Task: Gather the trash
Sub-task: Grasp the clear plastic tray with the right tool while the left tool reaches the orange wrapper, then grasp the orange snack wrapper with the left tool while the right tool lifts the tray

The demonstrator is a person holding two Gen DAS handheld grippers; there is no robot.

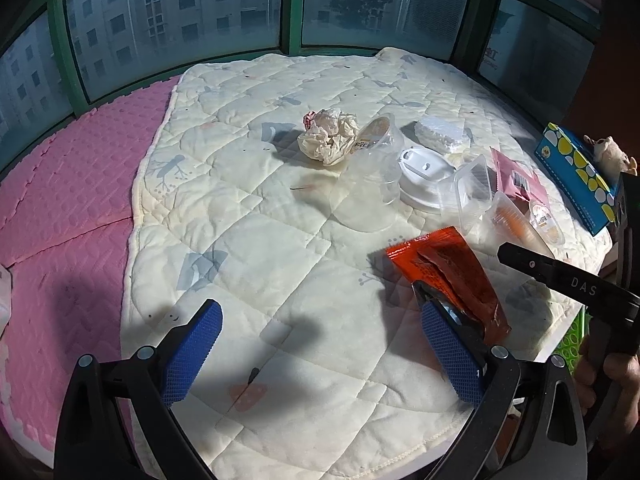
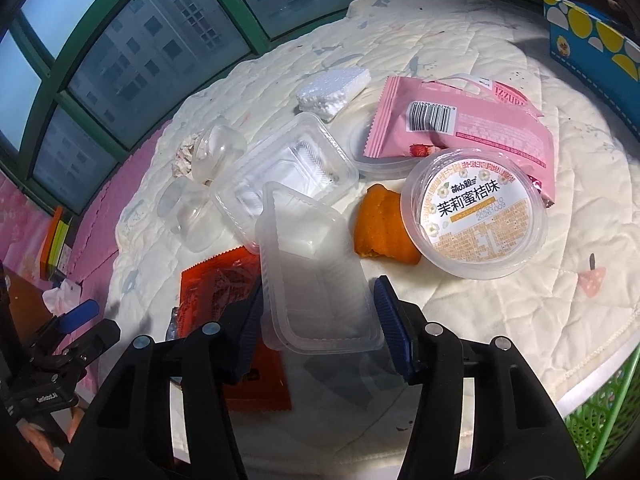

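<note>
The right gripper (image 2: 318, 312) is seen closed on a clear plastic tray (image 2: 316, 280), its blue pads pressed against the tray's two long sides above the cream quilt (image 2: 500, 320); this grip is shown only in the right wrist view. There, an orange scrap (image 2: 380, 228), a labelled round tub (image 2: 476, 216), a pink wrapper (image 2: 456, 128), a second clear tray (image 2: 284, 172) and a white foam block (image 2: 332, 90) are spread just beyond the held tray, with a green basket (image 2: 600, 412) at the lower right edge. In the left wrist view, the left gripper (image 1: 320, 356) is shown with its fingers wide apart and nothing between them, an orange-red sachet (image 1: 448, 276) lying beside its right finger. A crumpled paper ball (image 1: 328, 136) and a white lid (image 1: 424, 176) are made out clearly only in that view.
</note>
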